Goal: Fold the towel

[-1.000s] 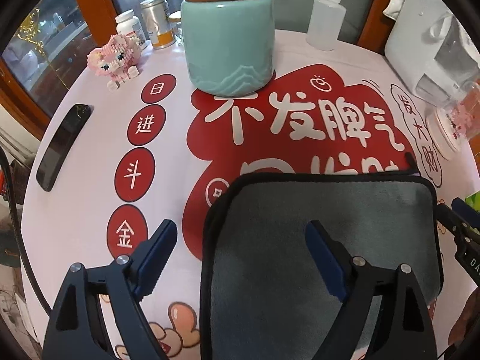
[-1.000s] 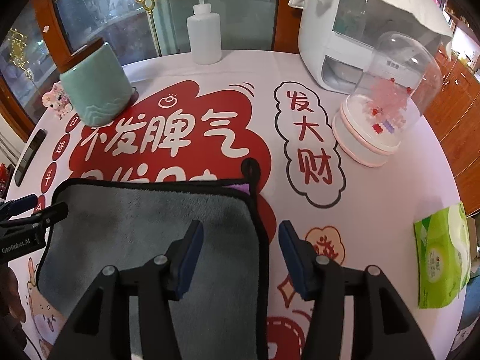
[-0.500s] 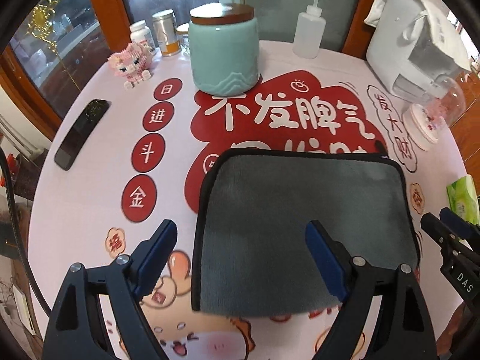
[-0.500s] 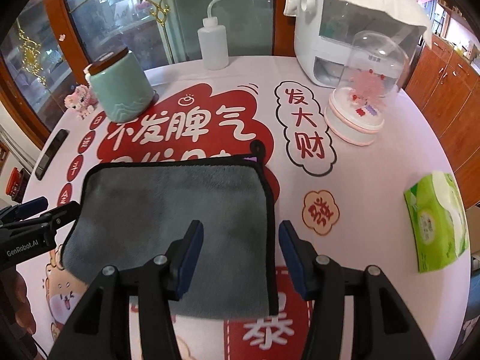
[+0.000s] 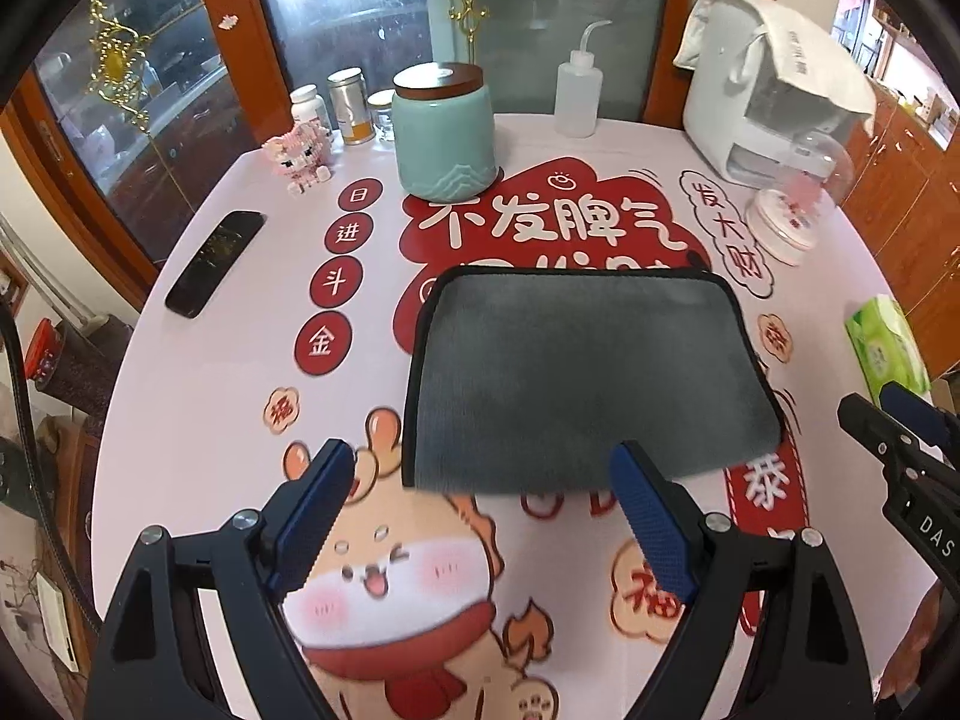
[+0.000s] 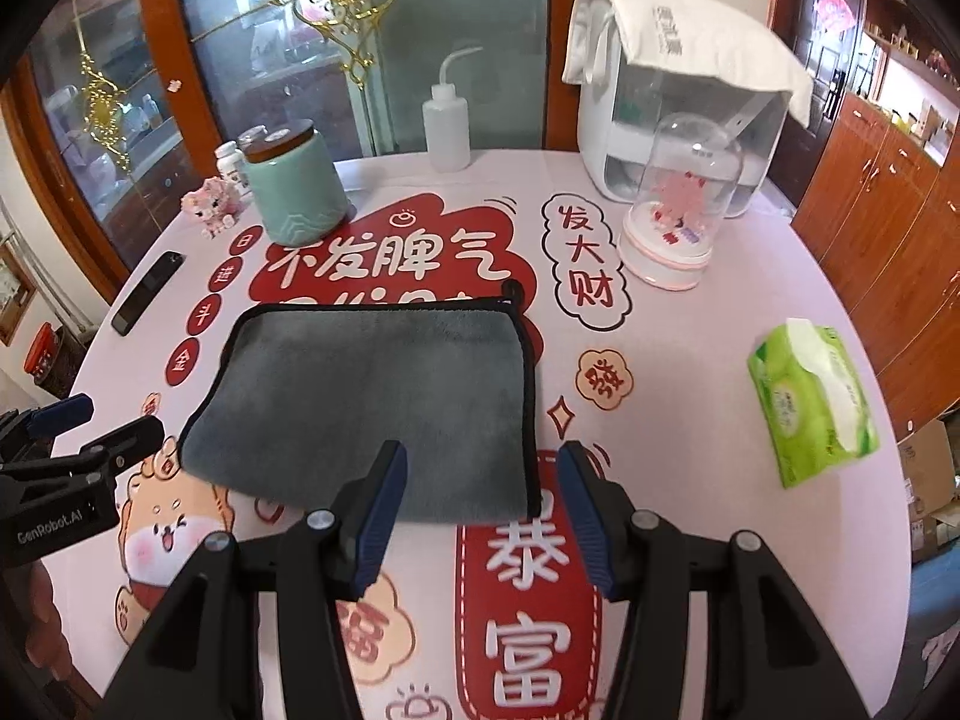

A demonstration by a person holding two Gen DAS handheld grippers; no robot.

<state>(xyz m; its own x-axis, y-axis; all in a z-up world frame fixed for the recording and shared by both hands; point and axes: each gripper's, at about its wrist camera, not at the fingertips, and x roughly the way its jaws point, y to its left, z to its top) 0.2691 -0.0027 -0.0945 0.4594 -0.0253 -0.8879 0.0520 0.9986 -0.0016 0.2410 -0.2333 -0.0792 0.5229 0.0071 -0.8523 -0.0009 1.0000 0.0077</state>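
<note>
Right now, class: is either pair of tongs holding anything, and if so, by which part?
Nothing is held. The left tongs and the right tongs are both open above the table, and the grey towel lies folded and free of them.

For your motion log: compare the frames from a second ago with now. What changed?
Both grippers, left gripper and right gripper, drew back and up from the folded grey towel, jaws open throughout. The towel and teal jar stayed put.
</note>
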